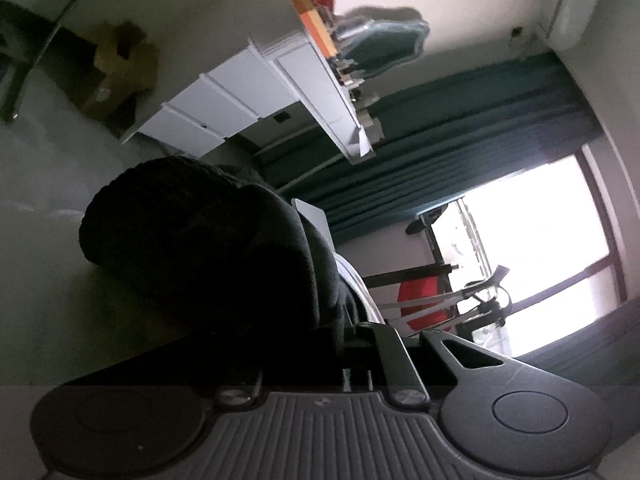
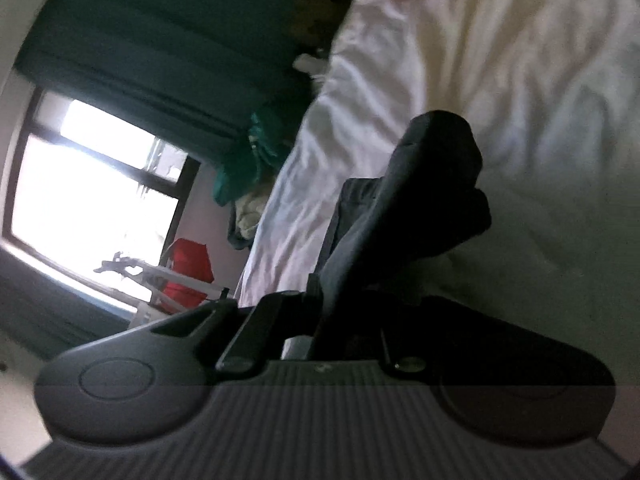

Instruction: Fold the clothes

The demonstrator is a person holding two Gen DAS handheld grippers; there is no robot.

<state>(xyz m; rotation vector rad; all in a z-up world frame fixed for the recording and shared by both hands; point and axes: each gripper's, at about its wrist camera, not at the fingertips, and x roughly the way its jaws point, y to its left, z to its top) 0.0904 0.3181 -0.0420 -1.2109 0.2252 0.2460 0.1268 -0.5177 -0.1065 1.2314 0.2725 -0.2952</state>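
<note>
A dark garment (image 1: 200, 248) bulges up from my left gripper (image 1: 352, 332), which is shut on a fold of it. The cloth covers the fingertips. In the right wrist view the same dark garment (image 2: 424, 184) stands up in a thick fold out of my right gripper (image 2: 320, 304), which is also shut on it. Both ends of the garment are lifted off the bed (image 2: 500, 60), whose white rumpled sheet lies behind the cloth. Each view is rolled on its side.
A white chest of drawers (image 1: 240, 92) with clutter on top, a cardboard box (image 1: 120, 68), teal curtains (image 1: 460, 148) and a bright window (image 1: 540, 240) surround the bed. A red bag (image 2: 188, 272) and a pile of green clothes (image 2: 248, 160) lie past the bed's edge.
</note>
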